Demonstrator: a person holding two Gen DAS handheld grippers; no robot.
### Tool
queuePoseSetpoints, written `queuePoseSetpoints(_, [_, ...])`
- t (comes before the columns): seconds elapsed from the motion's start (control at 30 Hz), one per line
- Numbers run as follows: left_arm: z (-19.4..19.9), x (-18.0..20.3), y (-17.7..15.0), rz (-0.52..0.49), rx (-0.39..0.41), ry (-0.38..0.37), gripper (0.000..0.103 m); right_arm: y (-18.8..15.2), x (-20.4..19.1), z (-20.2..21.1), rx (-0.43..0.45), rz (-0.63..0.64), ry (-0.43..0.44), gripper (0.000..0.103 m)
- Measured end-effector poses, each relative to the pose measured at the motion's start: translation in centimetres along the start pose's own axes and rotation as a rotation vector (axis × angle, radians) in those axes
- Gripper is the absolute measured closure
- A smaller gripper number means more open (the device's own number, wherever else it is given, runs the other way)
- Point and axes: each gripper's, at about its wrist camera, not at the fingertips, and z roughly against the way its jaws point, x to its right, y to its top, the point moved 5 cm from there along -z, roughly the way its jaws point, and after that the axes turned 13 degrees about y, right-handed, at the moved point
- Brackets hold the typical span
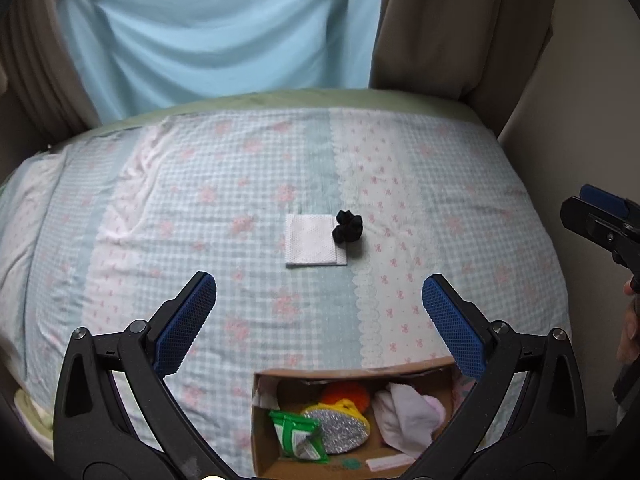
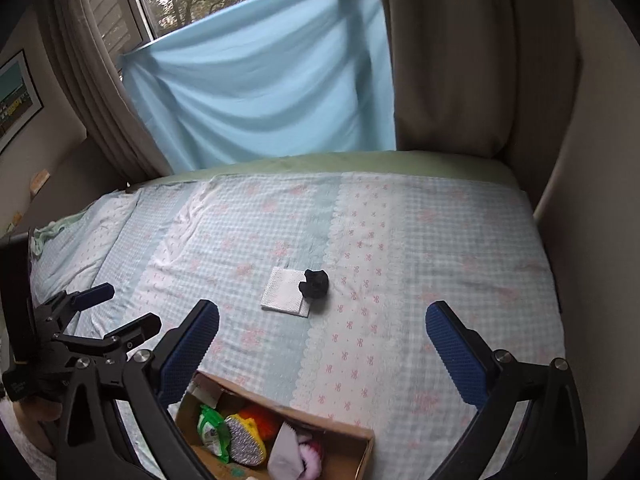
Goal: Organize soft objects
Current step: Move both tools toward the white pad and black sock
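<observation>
A folded white cloth lies in the middle of the bed, with a black scrunchie touching its right edge. Both also show in the right wrist view: the cloth and the scrunchie. A cardboard box at the near edge holds a green packet, a silver sponge, orange and yellow items and pink-white fabric; it also shows in the right wrist view. My left gripper is open and empty above the box. My right gripper is open and empty, well short of the cloth.
The bed has a checked blue and pink quilt. A light blue sheet hangs behind it between beige curtains. A wall runs along the bed's right side.
</observation>
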Motion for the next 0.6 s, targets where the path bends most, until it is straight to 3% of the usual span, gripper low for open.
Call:
queuePoseSetpoints(0.27, [-13.2,2.5,1.6,-0.111,-0.130,-0.137,0.000,0.8,3.1,-10.8,-0.091,0.092,0.081,0.000])
queuePoseSetpoints(0.6, [-26.2,5.5,0.4,-0.289,-0.269,-0.192,0.000,-0.3,6.5,-24.2,-0.220,0.174,0.181,0.000])
